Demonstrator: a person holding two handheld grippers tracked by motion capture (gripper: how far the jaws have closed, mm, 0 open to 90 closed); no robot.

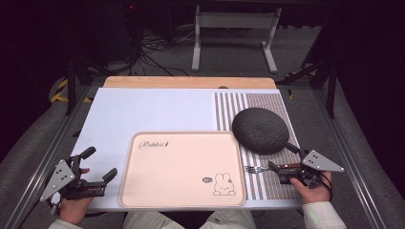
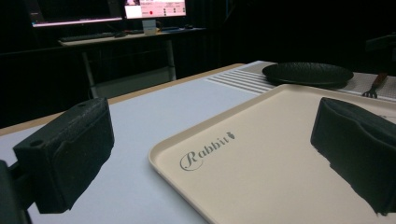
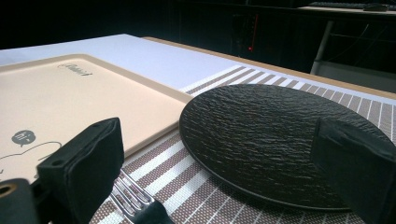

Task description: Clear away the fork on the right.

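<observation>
A cream tray (image 1: 181, 143) with a rabbit drawing lies in the middle of the white table. To its right, a round black textured plate (image 1: 261, 130) rests on a brown striped placemat (image 1: 267, 186). A fork (image 1: 255, 169) lies on the mat with its tines toward the tray. My right gripper (image 1: 279, 171) is over the fork's handle end. Its jaws stand wide apart, with the fork (image 3: 137, 200) low between them near the left jaw and the plate (image 3: 261, 140) ahead. My left gripper (image 1: 99, 163) is open at the tray's left edge, holding nothing, with the tray (image 2: 261, 158) in front of it.
The table's near edge runs just below both hands. Bare white tabletop (image 1: 143, 109) stretches behind and left of the tray. Beyond the table's far wooden edge are a desk frame (image 1: 234, 33) and cables on the floor.
</observation>
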